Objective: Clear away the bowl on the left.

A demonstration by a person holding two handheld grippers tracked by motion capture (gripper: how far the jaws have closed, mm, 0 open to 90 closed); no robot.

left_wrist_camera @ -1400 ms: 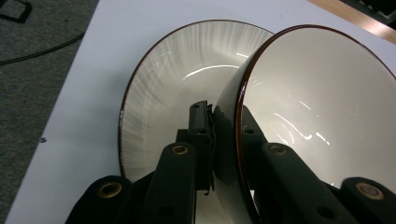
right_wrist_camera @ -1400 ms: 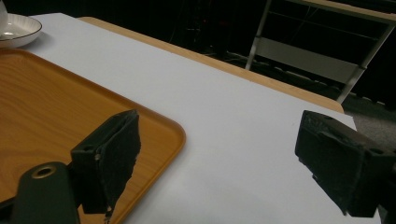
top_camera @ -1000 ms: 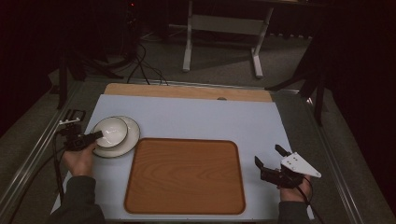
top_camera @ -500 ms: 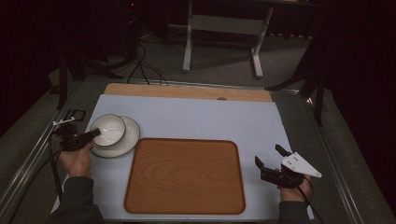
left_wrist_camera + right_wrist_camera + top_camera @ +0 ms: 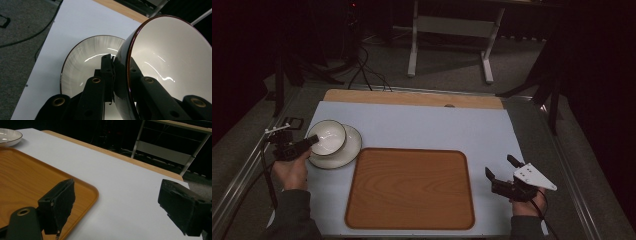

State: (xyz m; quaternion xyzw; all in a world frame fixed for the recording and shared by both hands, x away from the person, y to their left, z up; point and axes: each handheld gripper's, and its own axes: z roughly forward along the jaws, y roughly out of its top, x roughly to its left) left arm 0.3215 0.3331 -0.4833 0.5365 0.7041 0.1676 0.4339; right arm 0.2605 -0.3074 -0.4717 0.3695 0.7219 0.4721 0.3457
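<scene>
Left tool [image 5: 314, 141] clamps the bowl's [image 5: 328, 137] near rim, tilted over the plate [image 5: 347, 152].

Dim lab or studio space. Grey carpet floor [image 5: 257, 165], loose cables [image 5: 362, 75], metal-legged bench [image 5: 452, 30] behind white-topped table [image 5: 427, 127].

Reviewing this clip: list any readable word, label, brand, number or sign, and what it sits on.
None: no text can be read on any item.
Bowl, plate, wooden tray, white table mat: all plain, no print or label.
Left gripper and right gripper: no markings.
</scene>
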